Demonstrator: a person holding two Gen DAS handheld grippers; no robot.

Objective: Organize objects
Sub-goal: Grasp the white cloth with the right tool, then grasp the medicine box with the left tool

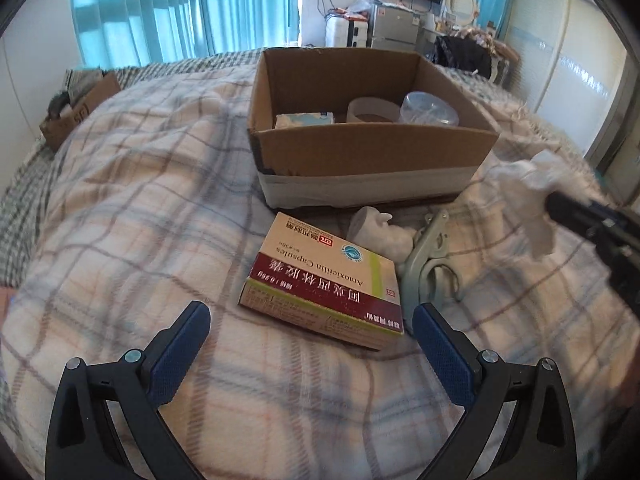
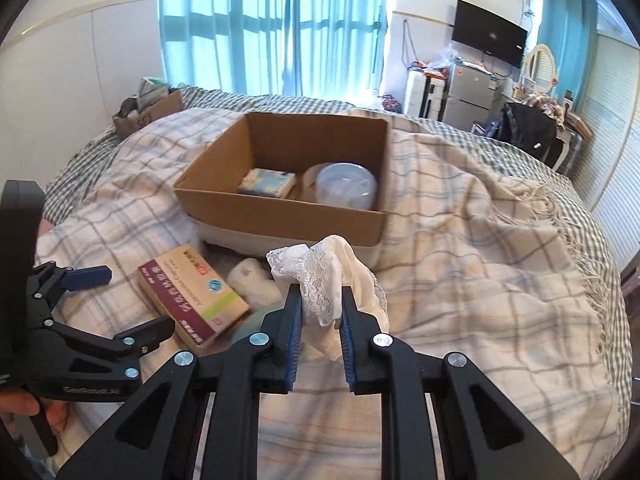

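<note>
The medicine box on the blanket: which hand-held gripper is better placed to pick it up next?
Left. The left hand-held gripper is open, just before the medicine box; the right hand-held gripper already holds the white lace cloth.

My left gripper (image 1: 312, 320) hangs with jaws wide over the medicine box (image 1: 324, 280) on the bed (image 1: 120, 208), the carton (image 1: 360, 120) beyond, a white cloth (image 1: 532, 192) pinched at right.
</note>
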